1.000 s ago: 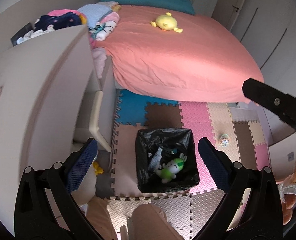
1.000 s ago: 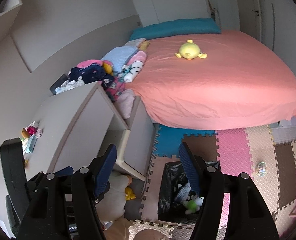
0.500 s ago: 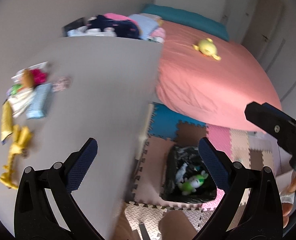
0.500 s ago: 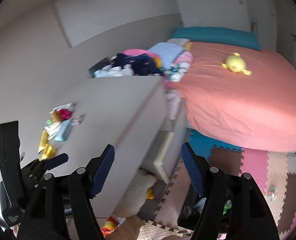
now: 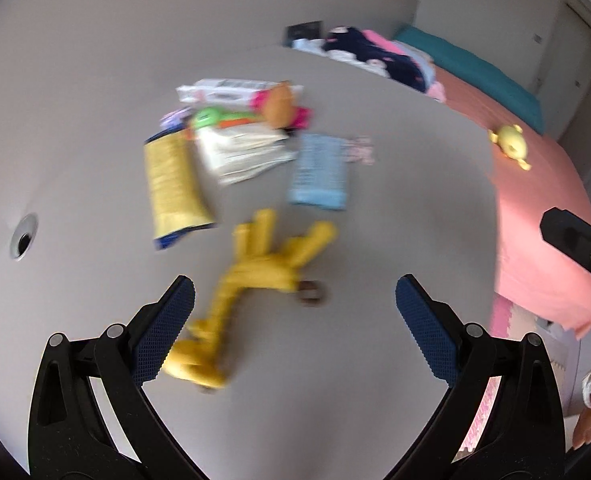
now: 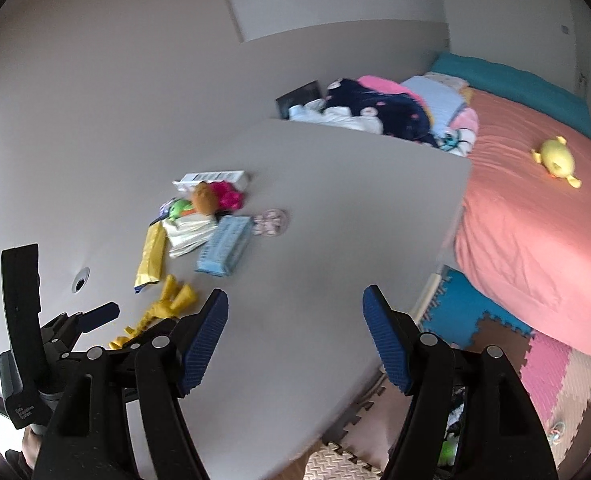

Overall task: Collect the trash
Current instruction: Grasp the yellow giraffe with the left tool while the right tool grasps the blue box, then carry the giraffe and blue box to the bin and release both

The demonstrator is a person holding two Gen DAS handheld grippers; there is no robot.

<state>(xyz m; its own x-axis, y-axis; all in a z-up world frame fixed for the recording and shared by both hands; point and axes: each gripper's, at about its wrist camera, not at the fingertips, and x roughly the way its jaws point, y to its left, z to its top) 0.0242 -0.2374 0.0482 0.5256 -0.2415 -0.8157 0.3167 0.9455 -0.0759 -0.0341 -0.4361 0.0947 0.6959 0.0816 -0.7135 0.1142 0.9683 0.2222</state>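
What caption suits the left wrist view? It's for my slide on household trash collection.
Open left claw above a grey desk strewn with wrappers and a yellow plush toy.

Both claws swung from bin on floor to desk (image 5: 395,208); yellow toy (image 5: 255,272) below left claw (image 5: 291,320).
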